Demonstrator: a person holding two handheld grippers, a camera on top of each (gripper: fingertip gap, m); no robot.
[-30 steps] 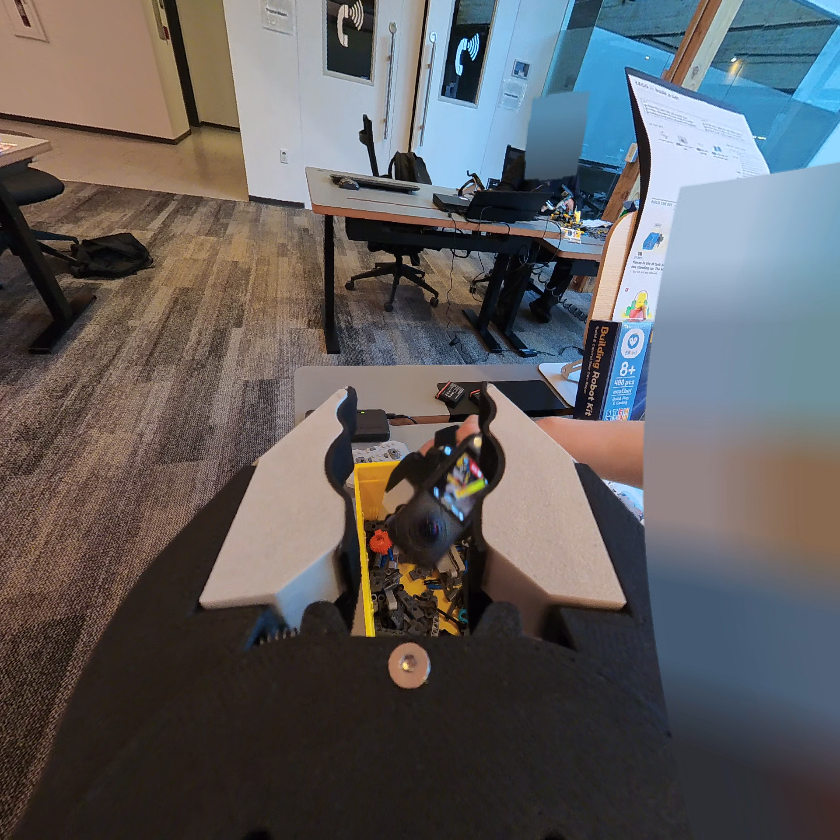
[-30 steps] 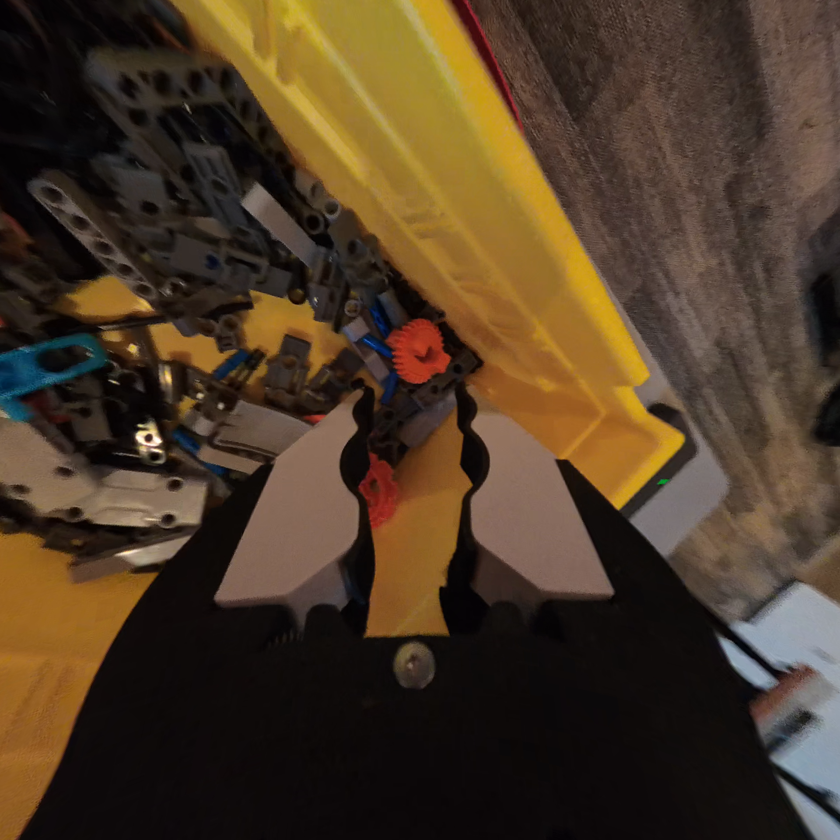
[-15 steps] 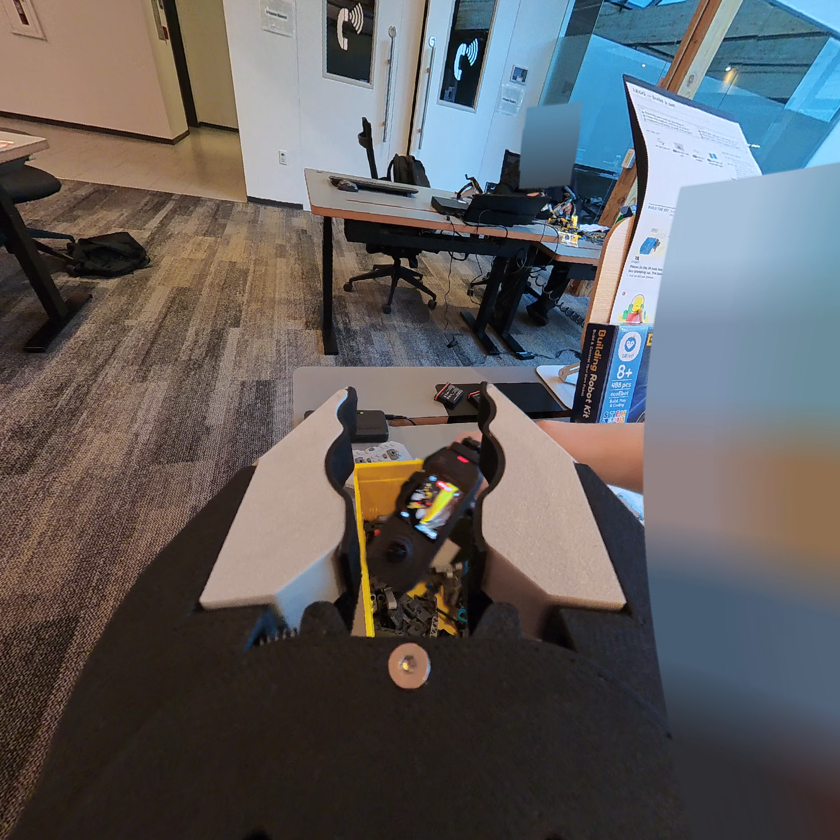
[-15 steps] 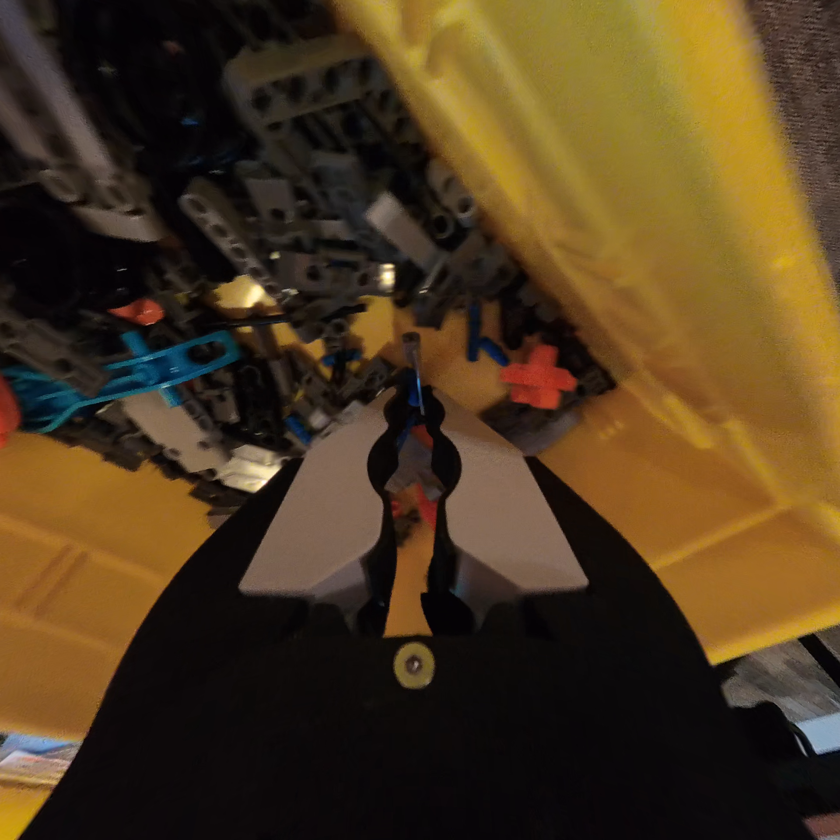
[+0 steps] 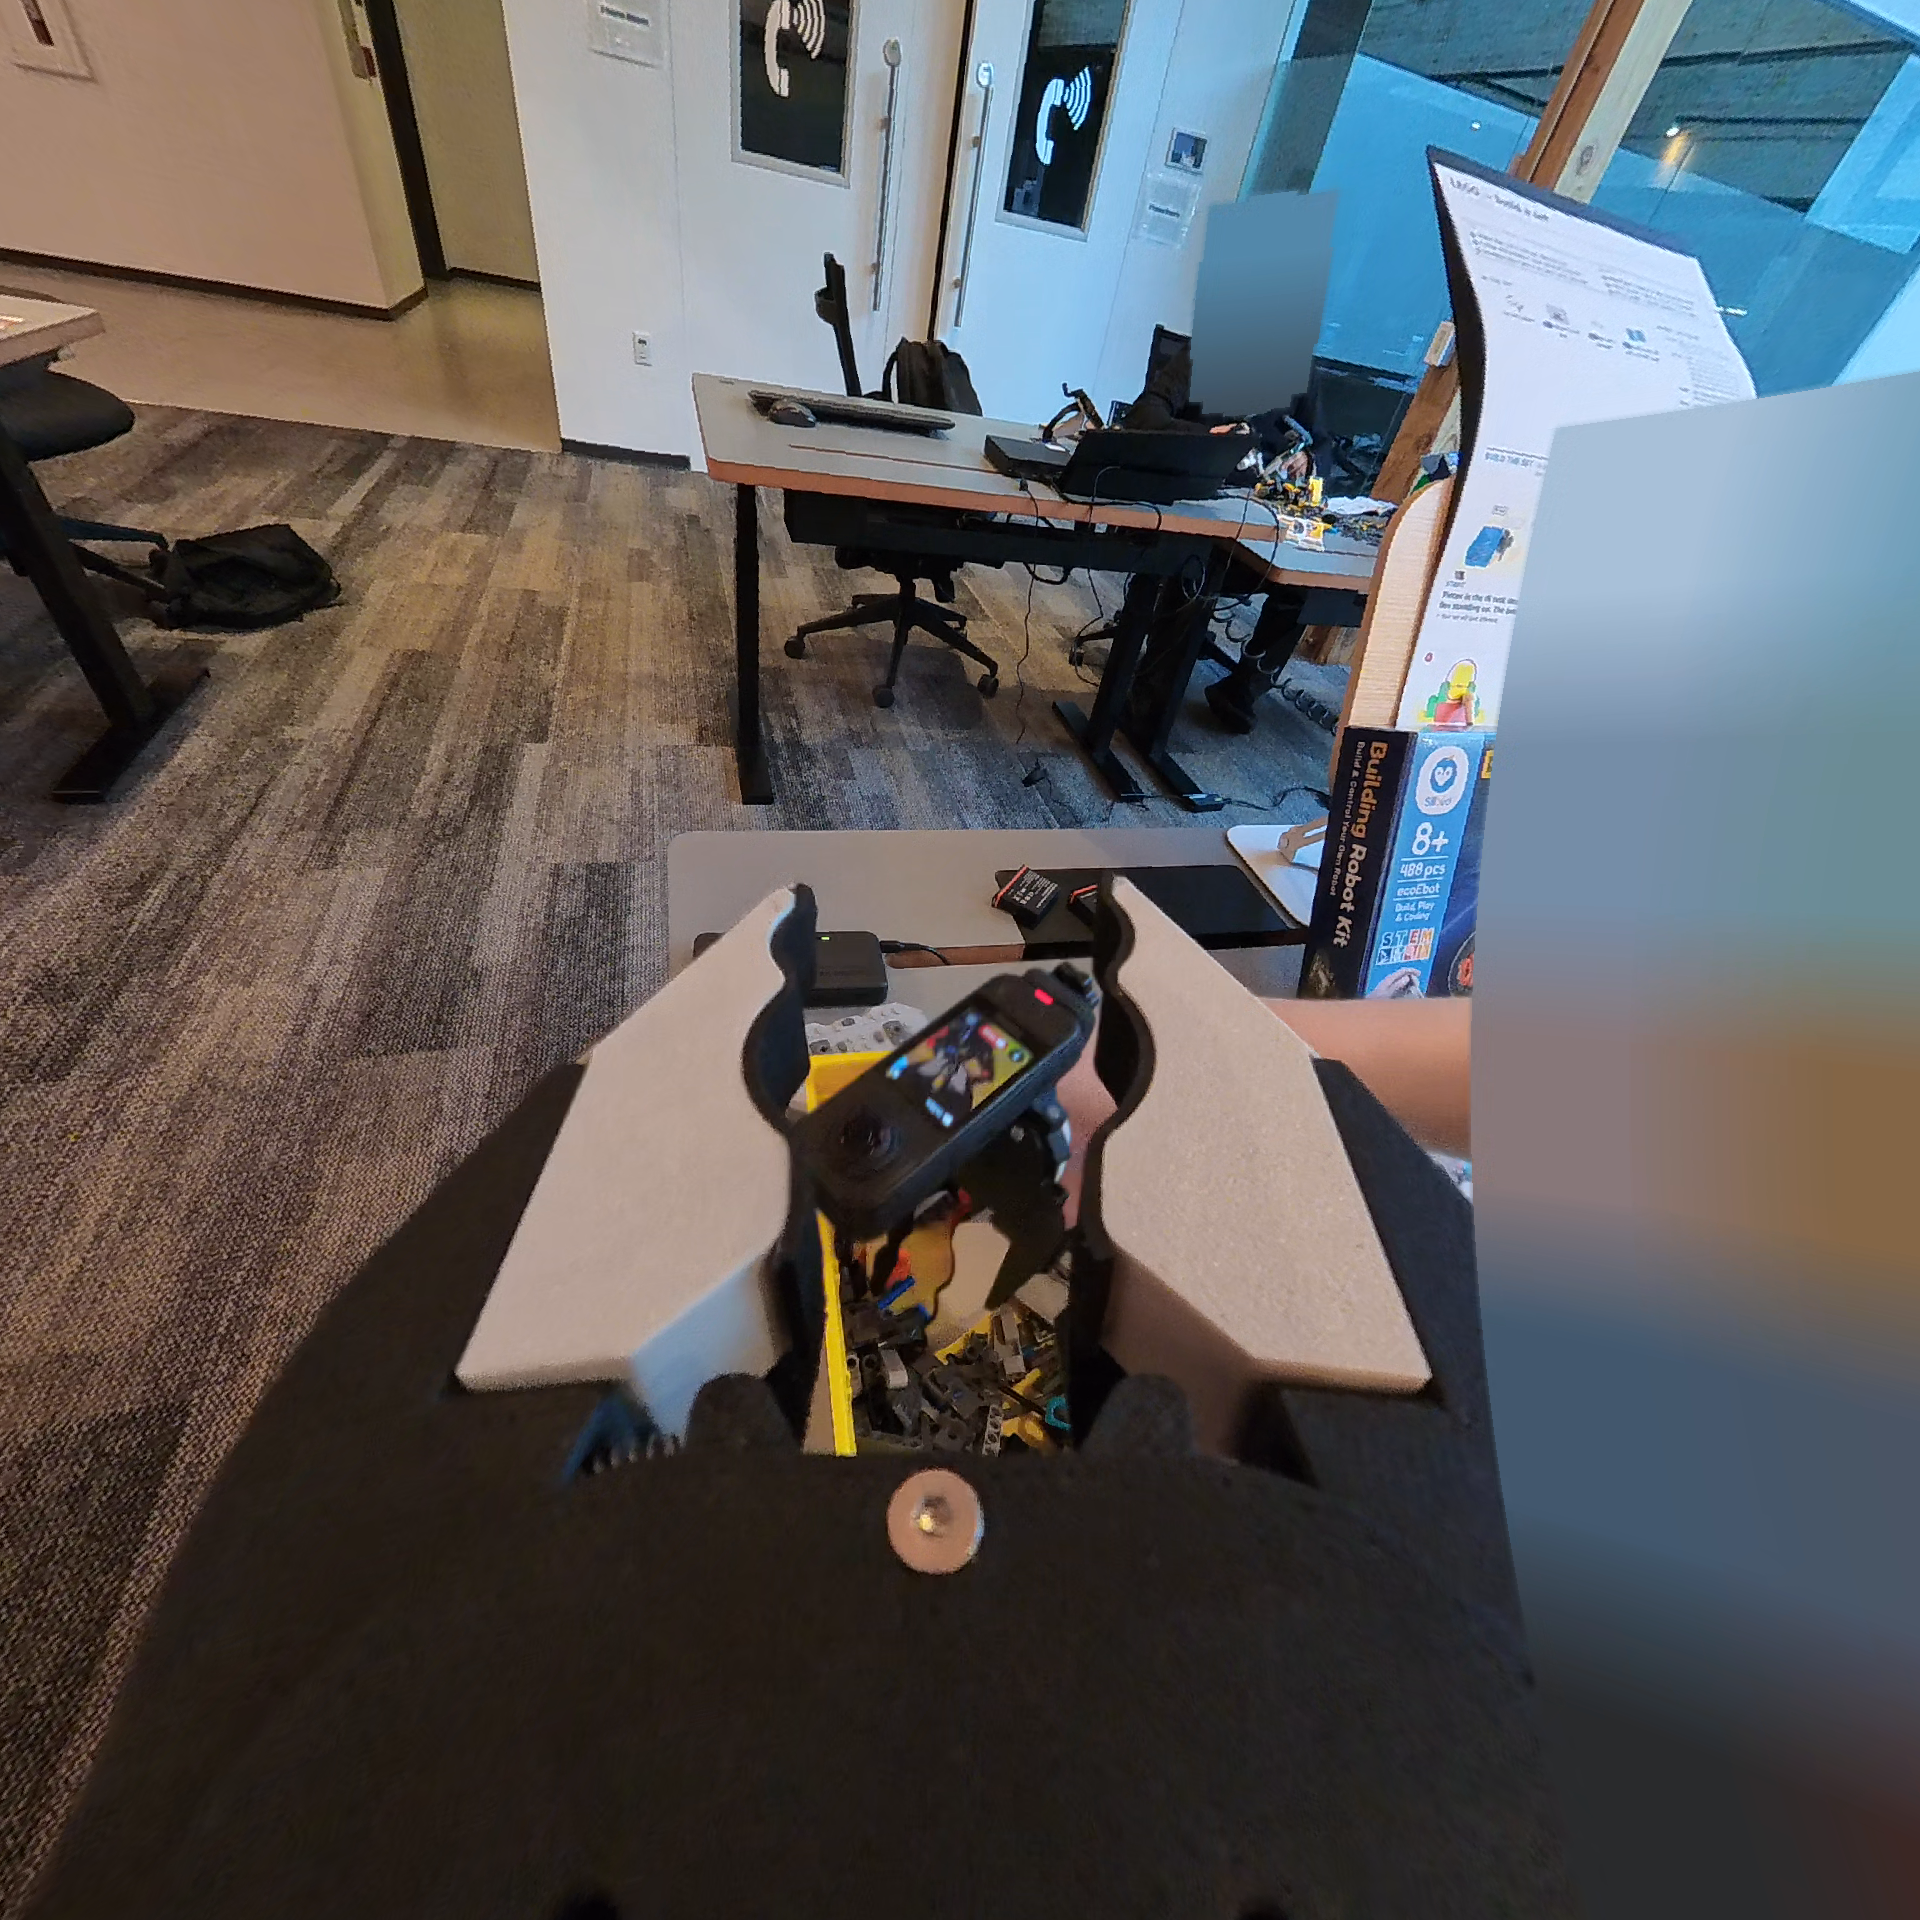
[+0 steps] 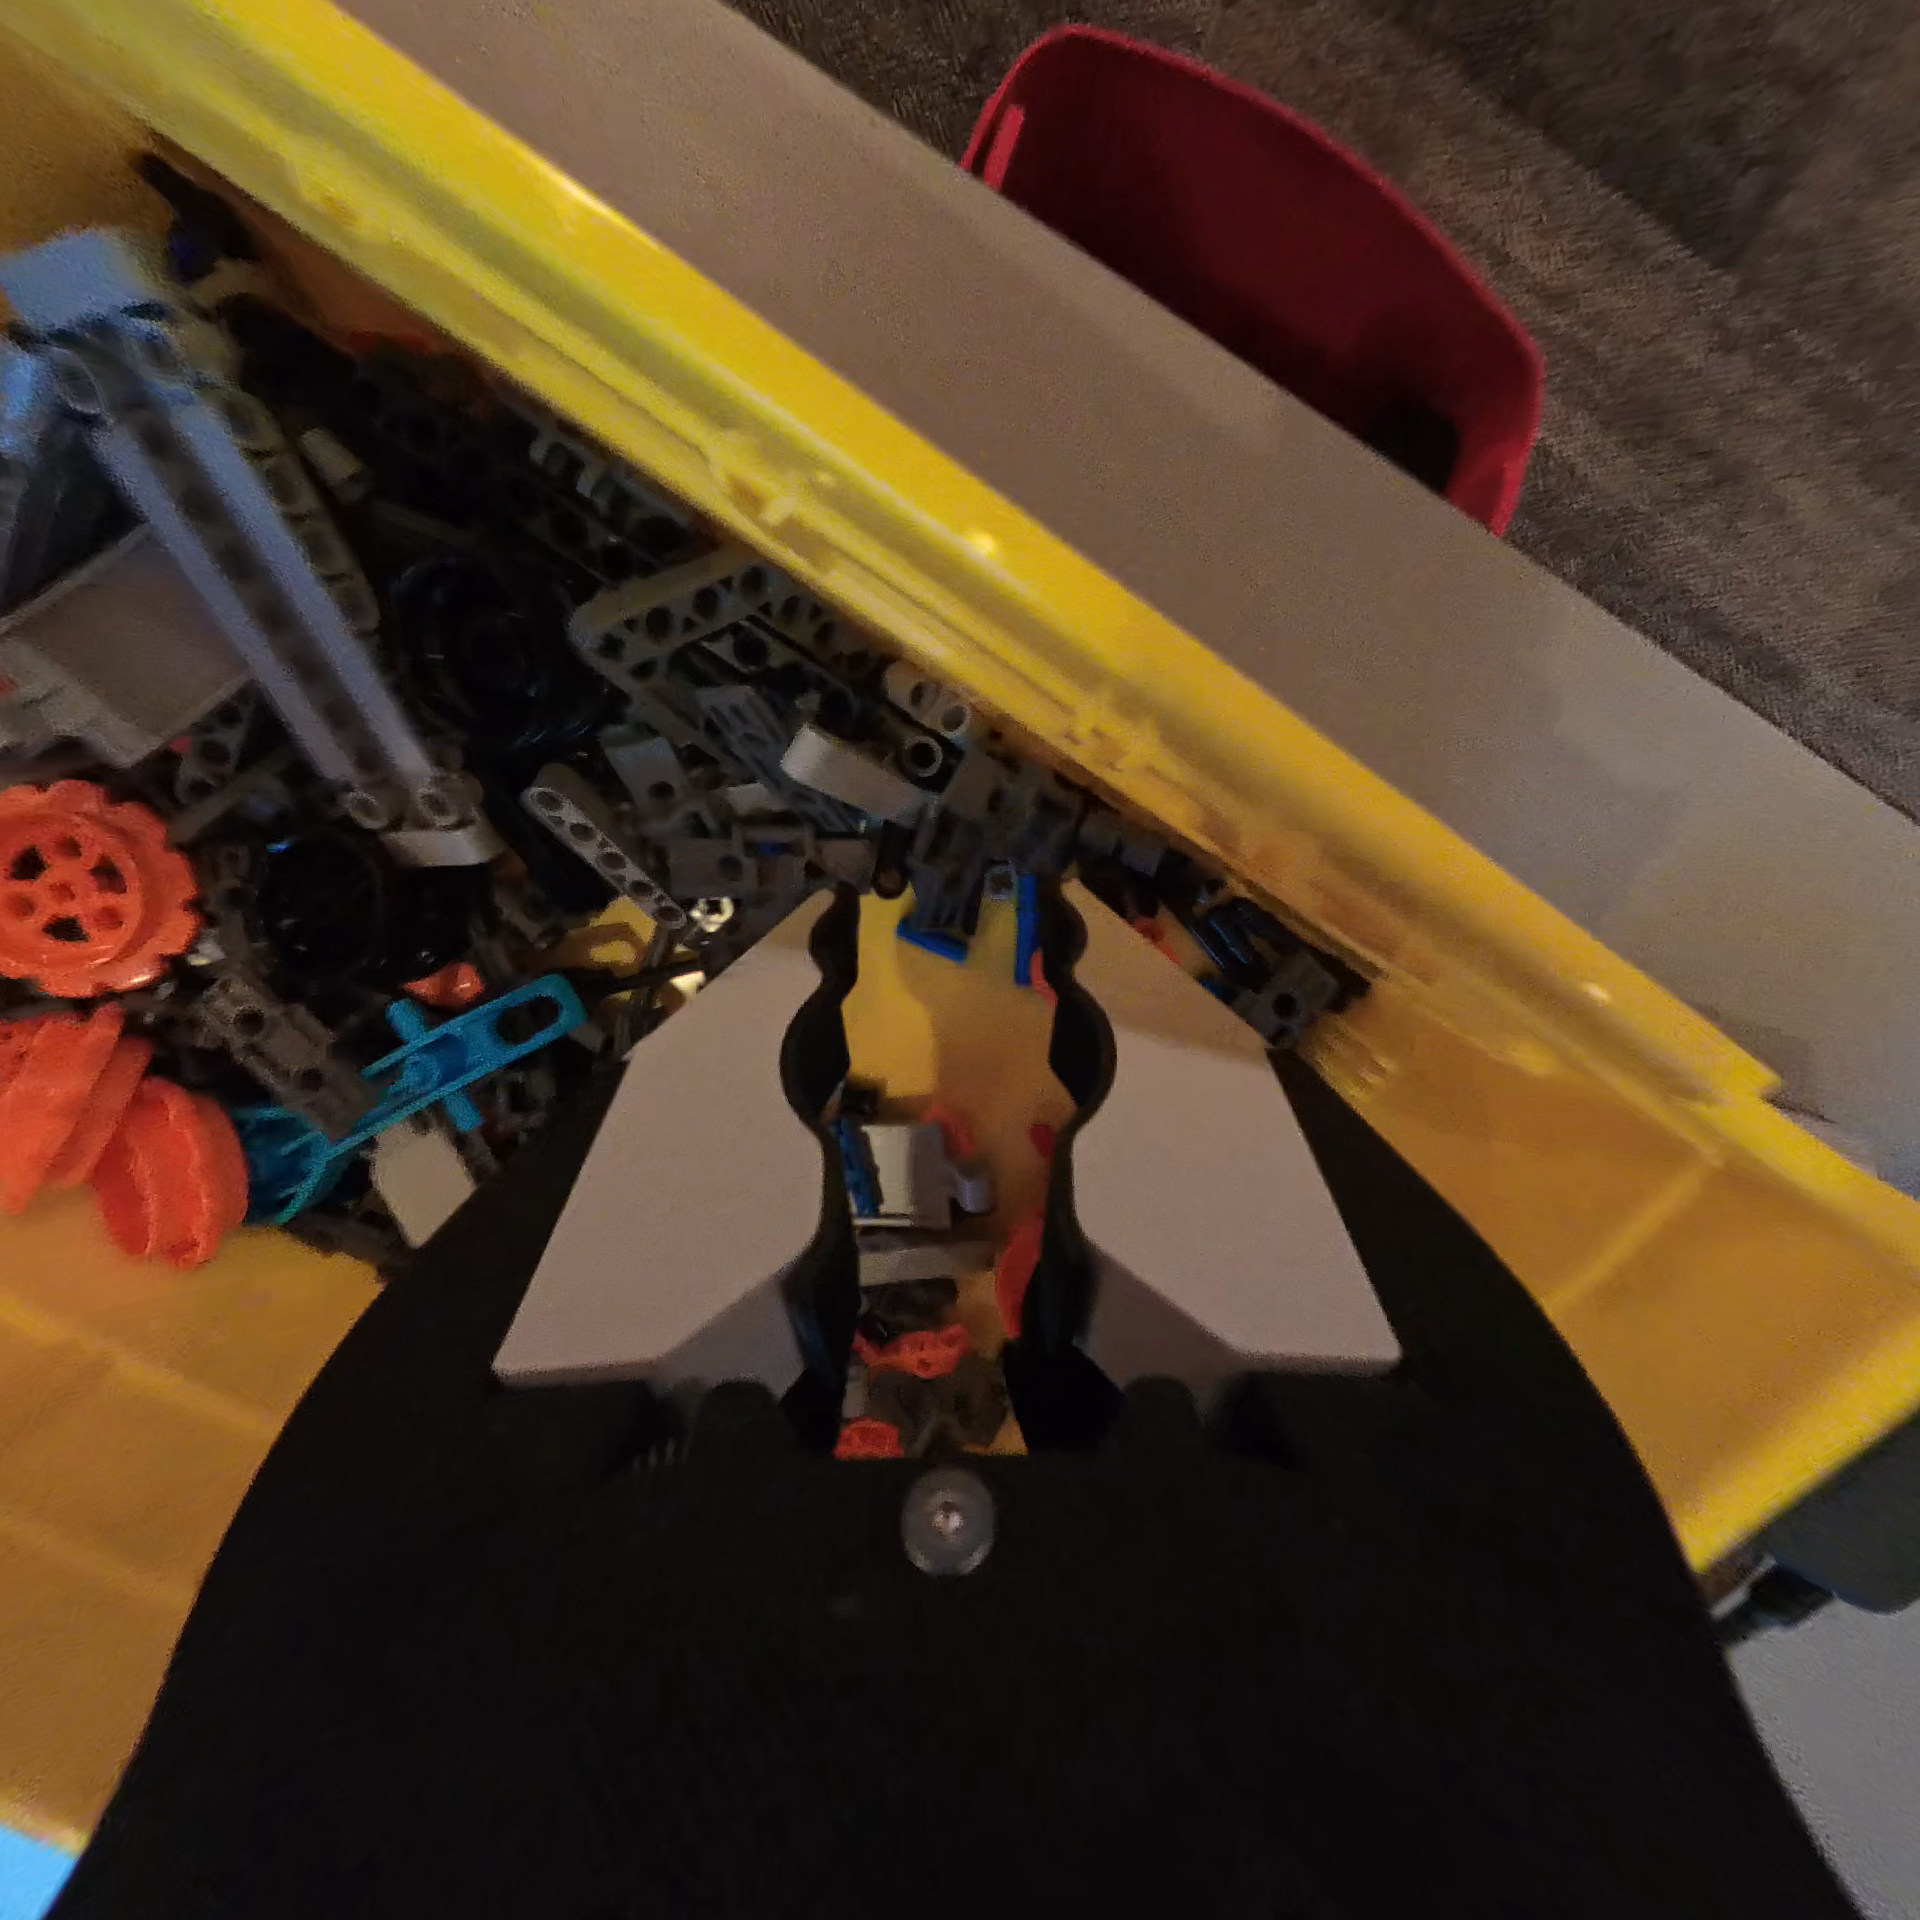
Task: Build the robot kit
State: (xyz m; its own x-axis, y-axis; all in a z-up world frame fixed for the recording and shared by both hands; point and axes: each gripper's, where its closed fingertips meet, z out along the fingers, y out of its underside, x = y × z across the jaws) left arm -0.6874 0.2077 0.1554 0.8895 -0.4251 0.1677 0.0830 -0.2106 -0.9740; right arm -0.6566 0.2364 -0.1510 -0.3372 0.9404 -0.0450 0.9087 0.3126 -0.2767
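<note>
In the right wrist view my right gripper [image 6: 945, 902] is open and empty over a yellow bin [image 6: 831, 447] of loose building pieces. Its tips hang near grey and blue pieces [image 6: 951, 894] along the bin's far wall. A small grey and blue piece [image 6: 914, 1174] shows on the bin floor between the fingers. In the left wrist view my left gripper [image 5: 956, 902] is open and empty, held above the near end of the same bin [image 5: 831, 1299]. The right gripper with its black camera [image 5: 935, 1091] shows between the left fingers, over the bin.
An orange gear wheel [image 6: 83, 888] and a teal piece [image 6: 478, 1039] lie at the bin's left. A red tub [image 6: 1299, 239] stands on the carpet beyond the grey table edge [image 6: 1247, 582]. A blue kit box [image 5: 1403, 862], black power bank [image 5: 847, 961] and forearm [image 5: 1361, 1049] are near. Left tips to right tips: about 30 centimeters.
My right gripper closed to nearly shut among the pieces, then opened again and pulled back along the bin wall. Its camera rose and tilted in the left view. The left gripper barely moved.
</note>
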